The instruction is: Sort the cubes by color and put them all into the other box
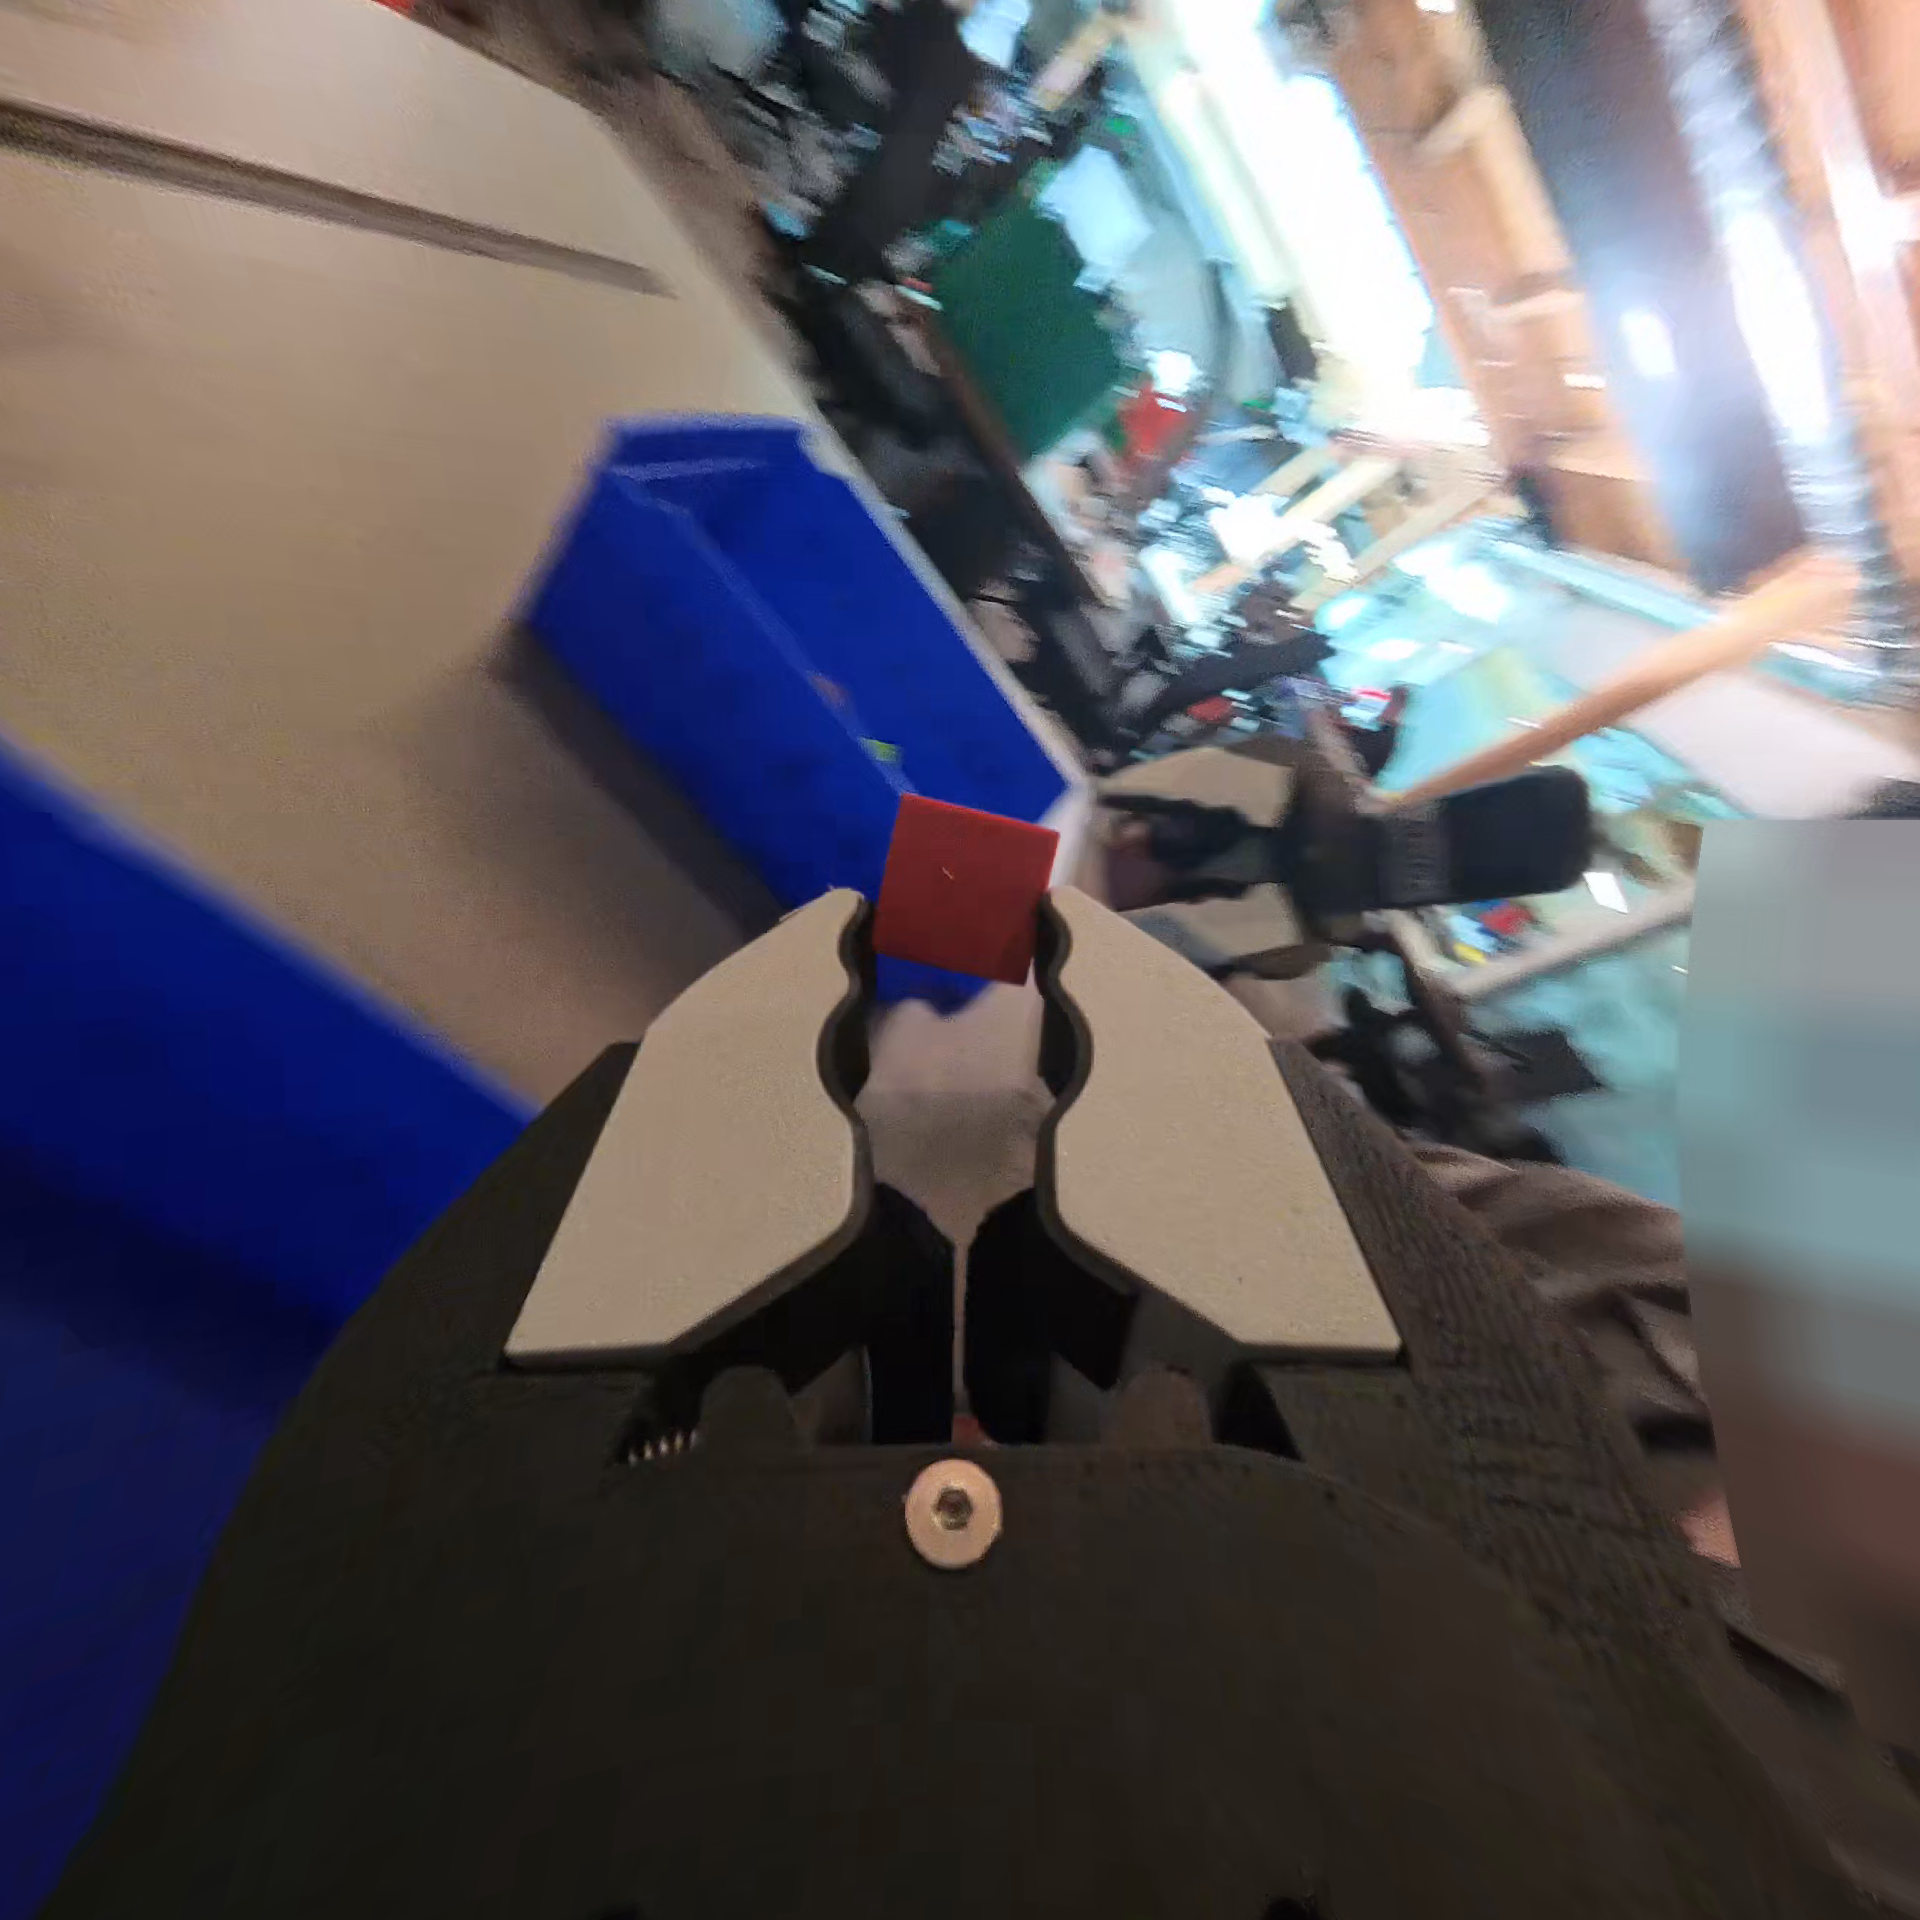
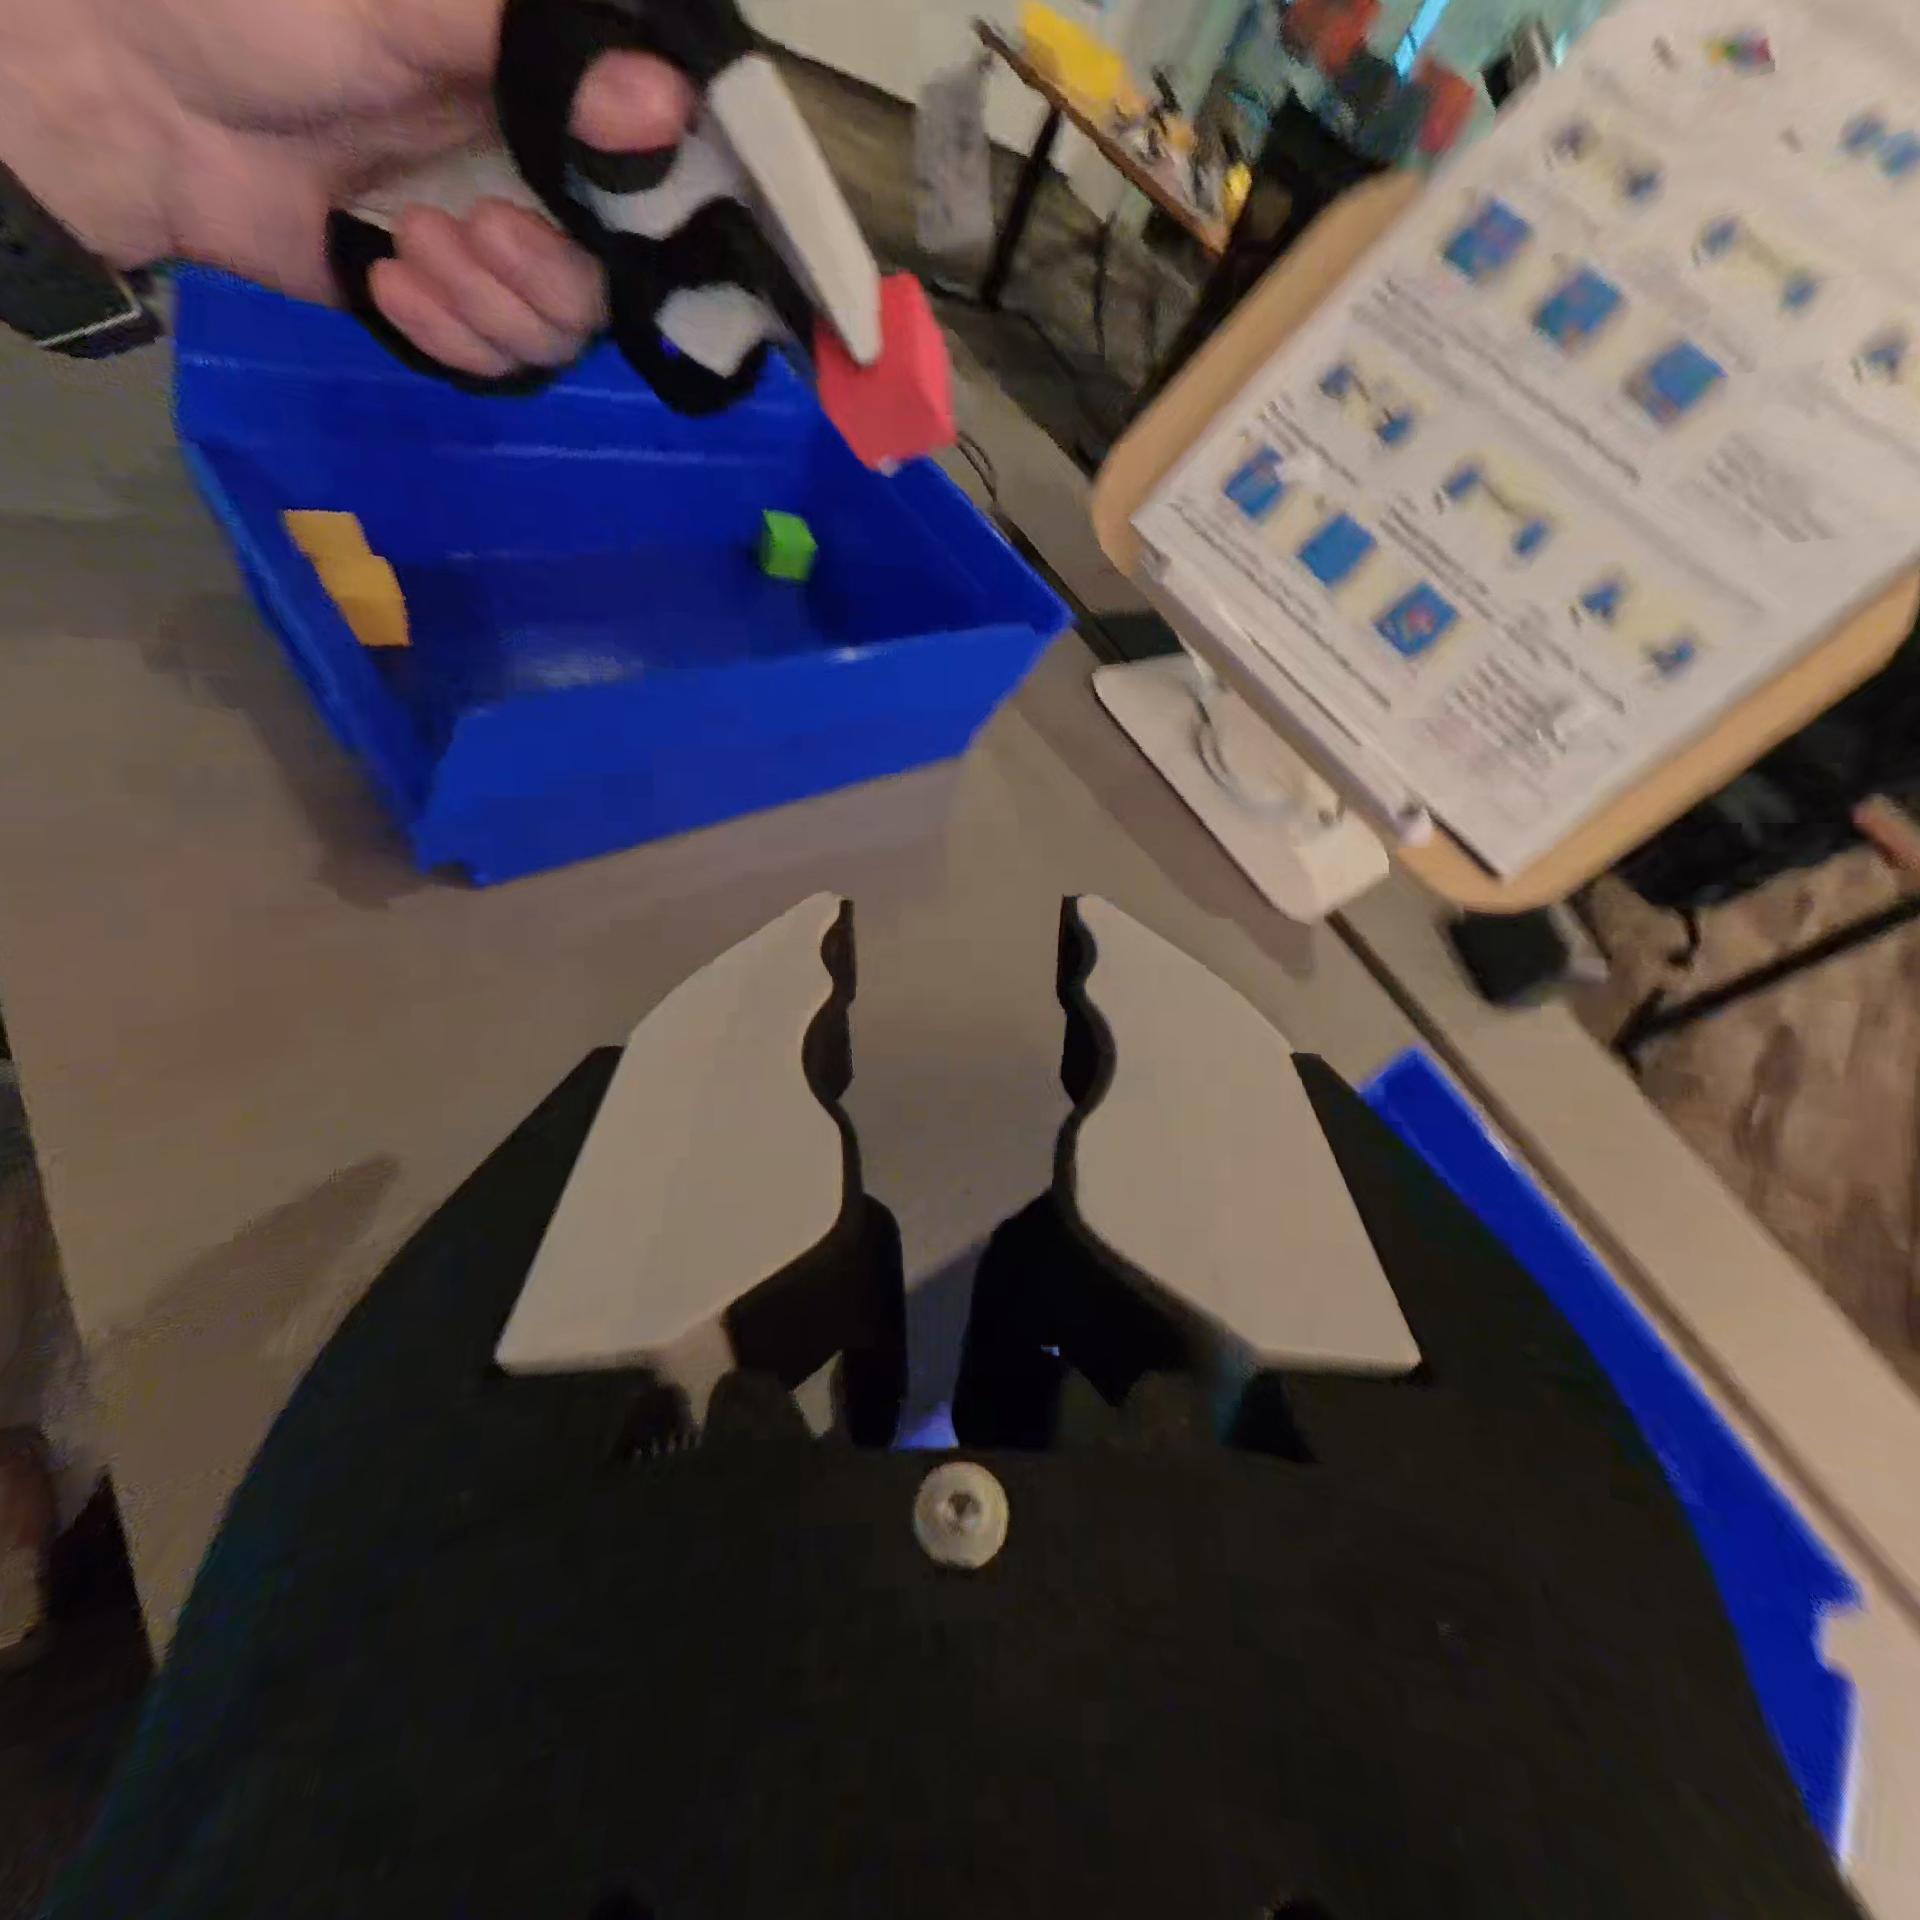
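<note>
grey table (image 2: 260, 1039), cluttered blurred room

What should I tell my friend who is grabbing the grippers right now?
Left hand-held gripper: shut on a red block, held in the air beside the far corner of the blue bin.
Right hand-held gripper: open, empty, above the grey table in front of that bin.
In the bin: a green cube and a yellow block.
A second blue bin sits right of the right gripper; a printed sheet on a stand is beyond it.
Red block is not in a bin yet.
</note>
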`<state>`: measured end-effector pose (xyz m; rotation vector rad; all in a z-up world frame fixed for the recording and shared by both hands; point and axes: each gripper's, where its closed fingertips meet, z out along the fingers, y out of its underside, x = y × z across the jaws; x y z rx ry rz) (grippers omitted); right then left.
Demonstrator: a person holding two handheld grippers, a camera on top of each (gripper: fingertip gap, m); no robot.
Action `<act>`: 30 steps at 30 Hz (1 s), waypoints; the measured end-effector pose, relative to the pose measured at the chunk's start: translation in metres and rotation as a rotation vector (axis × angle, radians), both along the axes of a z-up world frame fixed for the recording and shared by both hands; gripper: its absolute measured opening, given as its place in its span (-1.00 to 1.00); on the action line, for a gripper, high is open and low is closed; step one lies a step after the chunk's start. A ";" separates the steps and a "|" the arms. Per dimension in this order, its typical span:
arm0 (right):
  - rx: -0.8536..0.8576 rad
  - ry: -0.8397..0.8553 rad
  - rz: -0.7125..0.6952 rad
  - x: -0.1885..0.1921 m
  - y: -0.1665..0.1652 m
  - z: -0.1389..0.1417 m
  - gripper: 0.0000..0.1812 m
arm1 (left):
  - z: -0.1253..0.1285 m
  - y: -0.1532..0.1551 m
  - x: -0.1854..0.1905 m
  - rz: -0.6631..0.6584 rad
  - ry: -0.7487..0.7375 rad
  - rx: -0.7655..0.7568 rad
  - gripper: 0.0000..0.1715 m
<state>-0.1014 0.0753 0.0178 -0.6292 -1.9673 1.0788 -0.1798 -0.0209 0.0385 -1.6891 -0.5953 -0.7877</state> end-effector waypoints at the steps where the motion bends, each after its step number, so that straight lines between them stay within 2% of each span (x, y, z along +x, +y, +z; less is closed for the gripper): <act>1: 0.012 0.026 0.035 -0.001 -0.015 0.001 -0.58 | 0.005 0.006 0.017 -0.059 -0.027 0.031 -0.66; 5: -0.009 0.120 0.087 -0.002 -0.052 0.016 -0.58 | 0.009 0.029 0.066 -0.210 -0.085 0.079 -0.66; 9: -0.017 0.189 0.078 0.000 -0.060 0.027 -0.61 | 0.002 0.048 0.084 -0.226 -0.084 0.061 -0.66; 17: 0.093 0.222 -0.022 -0.002 -0.039 0.021 -0.71 | -0.004 0.073 0.093 -0.221 -0.137 0.097 -0.65; 21: 0.100 0.221 -0.035 0.002 -0.024 0.026 -0.71 | 0.008 0.076 0.089 -0.175 -0.118 0.161 -0.55; 23: 0.094 0.189 -0.044 0.007 -0.008 0.030 -0.71 | 0.012 0.070 0.080 -0.117 -0.058 0.146 -0.54; 25: 0.095 0.100 -0.065 0.013 0.020 0.026 -0.71 | 0.014 0.057 0.071 -0.047 0.035 0.106 -0.54; 26: 0.094 -0.011 -0.073 0.016 0.036 0.015 -0.71 | 0.013 0.049 0.065 -0.004 0.095 0.067 -0.55; 30: 0.030 -0.544 -0.167 0.028 0.098 -0.058 -0.70 | -0.013 0.011 0.038 0.205 0.462 -0.263 -0.59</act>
